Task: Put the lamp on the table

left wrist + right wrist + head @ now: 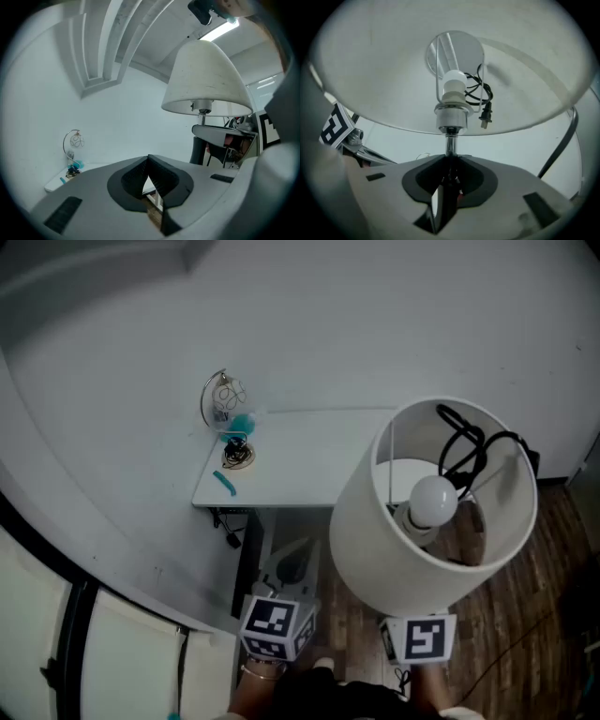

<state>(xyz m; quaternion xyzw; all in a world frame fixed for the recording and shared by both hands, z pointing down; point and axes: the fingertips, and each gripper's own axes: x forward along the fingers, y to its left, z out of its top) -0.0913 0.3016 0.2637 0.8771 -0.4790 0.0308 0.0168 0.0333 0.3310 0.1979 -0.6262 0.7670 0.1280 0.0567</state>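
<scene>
At lower right, the right gripper point(449, 177) clamped the lamp point(375, 540) at its stem; the left gripper point(149, 165) was closed on nothing. It needed to reach the table point(300, 465) upright.

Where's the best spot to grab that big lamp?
Grab the thin metal stem just under the shade, coming from below, as the right gripper does. The stem is narrow enough for the jaws. The shade is too wide and rounded to close on.
</scene>
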